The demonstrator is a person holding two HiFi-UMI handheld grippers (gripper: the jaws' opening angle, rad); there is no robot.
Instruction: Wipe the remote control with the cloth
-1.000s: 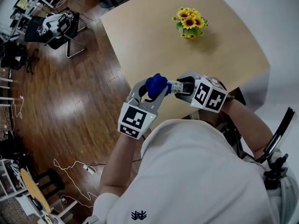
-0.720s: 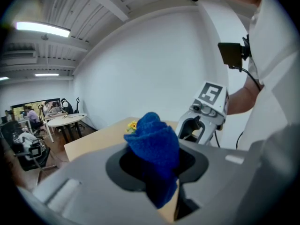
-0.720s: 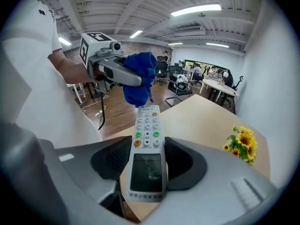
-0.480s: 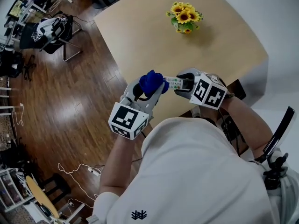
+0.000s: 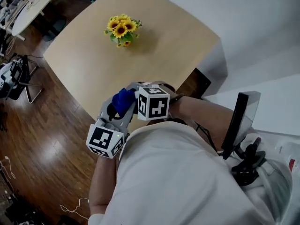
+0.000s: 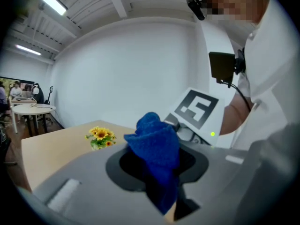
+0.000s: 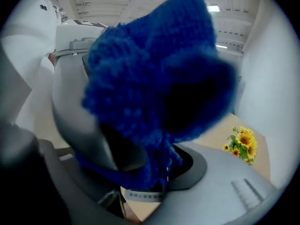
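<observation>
The left hand-held gripper (image 6: 161,198) is clamped on a blue cloth (image 6: 154,144), whose bunched top sits right against the right hand-held gripper (image 7: 143,187). That one is closed on the remote control (image 7: 140,196), which shows only as a thin edge under the cloth. Both are near the tabletop (image 5: 164,50) edge, well apart from the sunflowers (image 5: 121,30).

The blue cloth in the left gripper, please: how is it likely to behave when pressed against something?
Probably floppy: the blue cloth bunches in soft folds above the left gripper, whose jaws pinch only its lower end. Likely light for its size, since that one pinch holds the bundle. Its fuzzy knit suggests it would drag rather than slip.
</observation>
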